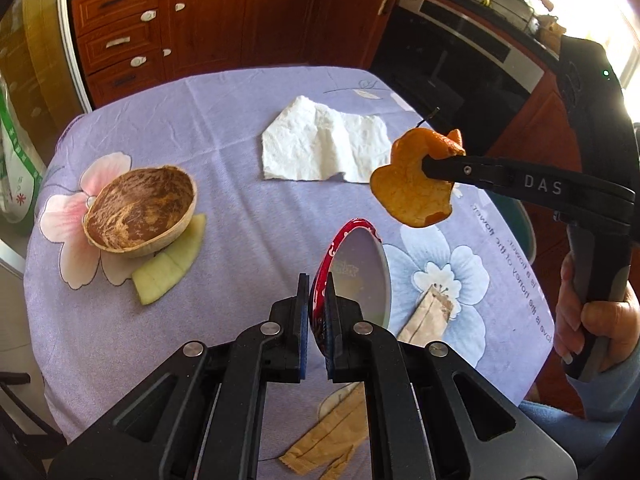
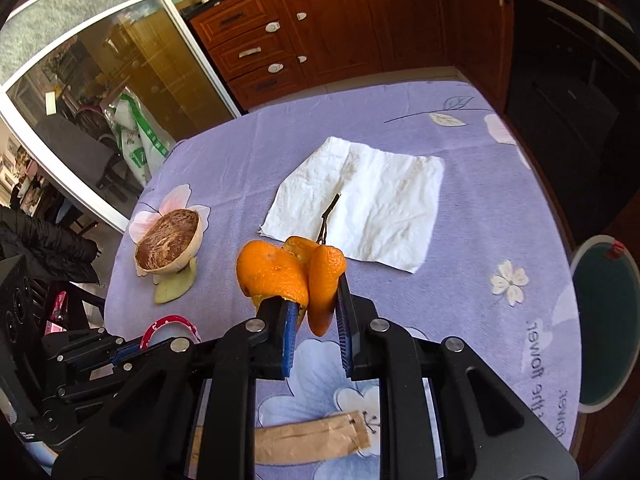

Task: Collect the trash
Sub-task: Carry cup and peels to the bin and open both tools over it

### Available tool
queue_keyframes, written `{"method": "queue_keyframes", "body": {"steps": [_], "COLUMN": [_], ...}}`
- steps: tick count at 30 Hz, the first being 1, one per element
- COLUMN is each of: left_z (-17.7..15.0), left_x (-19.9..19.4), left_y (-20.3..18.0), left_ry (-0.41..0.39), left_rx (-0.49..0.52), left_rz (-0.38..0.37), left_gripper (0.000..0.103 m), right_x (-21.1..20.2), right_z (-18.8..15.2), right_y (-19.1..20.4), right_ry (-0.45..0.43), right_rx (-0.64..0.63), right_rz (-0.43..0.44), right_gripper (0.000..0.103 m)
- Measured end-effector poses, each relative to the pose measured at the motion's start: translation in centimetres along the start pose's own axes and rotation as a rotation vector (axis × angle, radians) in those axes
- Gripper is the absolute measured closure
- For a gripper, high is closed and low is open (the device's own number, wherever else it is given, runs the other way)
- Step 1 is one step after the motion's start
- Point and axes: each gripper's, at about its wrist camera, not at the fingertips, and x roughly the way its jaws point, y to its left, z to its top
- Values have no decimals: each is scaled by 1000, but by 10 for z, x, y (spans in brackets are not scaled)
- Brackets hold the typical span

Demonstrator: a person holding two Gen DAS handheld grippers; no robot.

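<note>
The tabletop (image 2: 460, 216) is wearing a lilac cloth printed with pink, pale blue and white flowers and dark lettering. A white paper towel (image 2: 372, 208) is lying at its middle; left of the towel a brown-and-cream streaked shell bowl (image 2: 168, 246) is sitting on a pale green rind (image 1: 172, 264). Bright orange peel (image 2: 288, 276) is showing between blue-padded black claws; the plate (image 1: 356, 276) is showing a red patterned rim
</note>
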Motion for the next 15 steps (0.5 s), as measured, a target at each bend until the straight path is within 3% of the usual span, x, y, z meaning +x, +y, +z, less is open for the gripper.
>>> {"method": "queue_keyframes", "body": {"steps": [15], "left_z": [34], "left_x": [-3], "left_y": [-141], "left_ry": [-20], "left_rx": [276], "left_rz": [-45], "left_gripper": [96], "right_x": [-123], "right_z": [-50], "right_y": [-126], "right_ry": [-198], "right_rx": [220], "right_rz": [-87], "right_gripper": [86]}}
